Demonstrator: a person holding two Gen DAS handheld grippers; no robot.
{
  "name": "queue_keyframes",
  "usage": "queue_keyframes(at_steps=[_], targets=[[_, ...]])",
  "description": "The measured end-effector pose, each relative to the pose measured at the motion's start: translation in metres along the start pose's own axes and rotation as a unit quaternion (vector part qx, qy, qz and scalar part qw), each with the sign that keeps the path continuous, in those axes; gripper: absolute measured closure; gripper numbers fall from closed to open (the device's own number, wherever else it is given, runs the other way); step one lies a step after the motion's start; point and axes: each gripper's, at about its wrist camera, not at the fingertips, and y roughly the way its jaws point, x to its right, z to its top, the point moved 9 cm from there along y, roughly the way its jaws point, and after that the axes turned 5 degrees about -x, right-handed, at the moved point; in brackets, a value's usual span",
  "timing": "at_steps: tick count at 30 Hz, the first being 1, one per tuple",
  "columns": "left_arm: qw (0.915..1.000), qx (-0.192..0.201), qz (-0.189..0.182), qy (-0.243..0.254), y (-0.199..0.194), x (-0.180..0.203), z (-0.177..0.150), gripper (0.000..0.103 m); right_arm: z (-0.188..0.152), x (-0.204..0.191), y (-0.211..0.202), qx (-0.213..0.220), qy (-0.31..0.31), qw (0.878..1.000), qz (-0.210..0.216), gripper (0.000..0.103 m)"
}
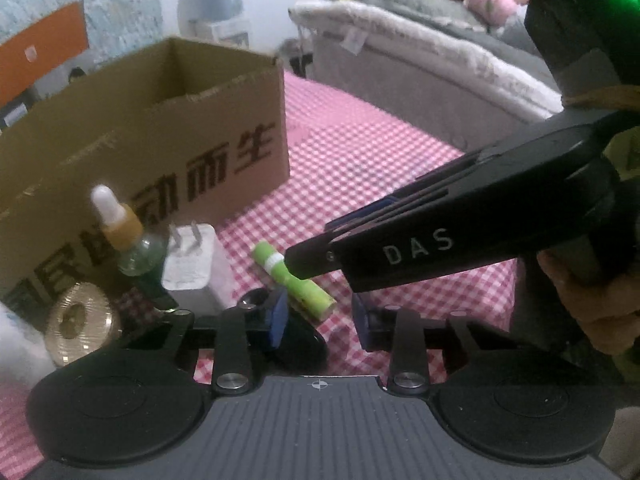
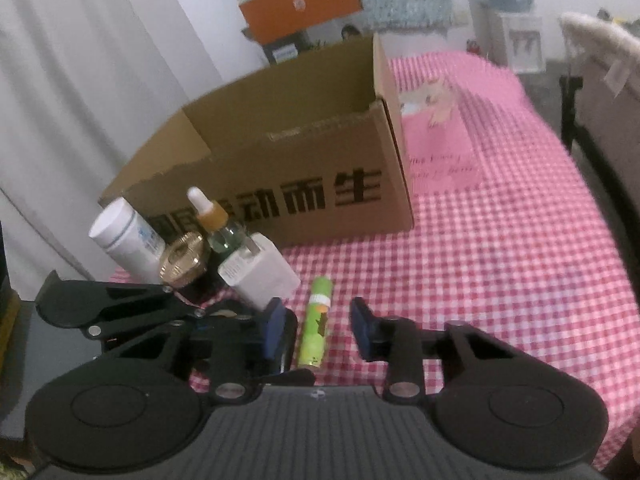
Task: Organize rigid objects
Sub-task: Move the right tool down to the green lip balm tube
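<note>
A green tube lies on the pink checked cloth, pointing away from me. My right gripper straddles it, with a gap showing between each blue pad and the tube. In the left wrist view the right gripper comes in from the right and its tip covers the middle of the green tube. My left gripper is open around the tube's near end, beside a dark object I cannot identify. A dropper bottle, a white plug, a gold ridged lid and a white bottle cluster left of the tube.
An open cardboard box with black lettering stands just behind the cluster. The left gripper's black frame fills the lower left of the right wrist view. A person's hand holds the right gripper. A grey bed lies beyond the table.
</note>
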Motion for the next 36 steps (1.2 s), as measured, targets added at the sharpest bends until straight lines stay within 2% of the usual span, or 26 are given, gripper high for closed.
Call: queue_keyframes(at_steps=[3, 9, 14, 18, 25, 31, 34, 36], targets=[[1.0, -0.003, 0.001, 0.007, 0.002, 0.002, 0.003, 0.07, -0.001, 0.005, 0.008, -0.012, 0.006, 1.0, 0.006, 0.074], [0.9997, -0.024, -0.009, 0.003, 0.016, 0.003, 0.006, 0.071, -0.004, 0.015, 0.015, -0.026, 0.017, 0.999, 0.011, 0.074], [0.9996, -0.02, -0.017, 0.008, 0.019, 0.009, 0.01, 0.071, -0.007, 0.024, 0.013, -0.025, 0.033, 0.999, 0.012, 0.075], [0.9997, -0.022, -0.01, 0.007, 0.021, 0.007, 0.012, 0.07, -0.007, 0.03, 0.01, -0.025, 0.047, 0.998, 0.017, 0.075], [0.9996, -0.027, -0.007, -0.001, 0.026, 0.004, 0.018, 0.07, -0.005, 0.03, 0.01, -0.026, 0.042, 0.999, 0.021, 0.075], [0.9994, -0.032, -0.008, -0.008, 0.025, 0.001, 0.016, 0.068, -0.007, 0.023, 0.015, -0.049, 0.036, 0.997, 0.05, 0.076], [0.9995, -0.032, -0.006, -0.006, 0.026, 0.002, 0.017, 0.07, -0.007, 0.021, 0.016, -0.057, 0.043, 0.995, 0.065, 0.077], [0.9995, -0.03, -0.003, -0.009, 0.025, 0.001, 0.017, 0.076, -0.006, 0.023, 0.017, -0.056, 0.045, 0.996, 0.06, 0.077]])
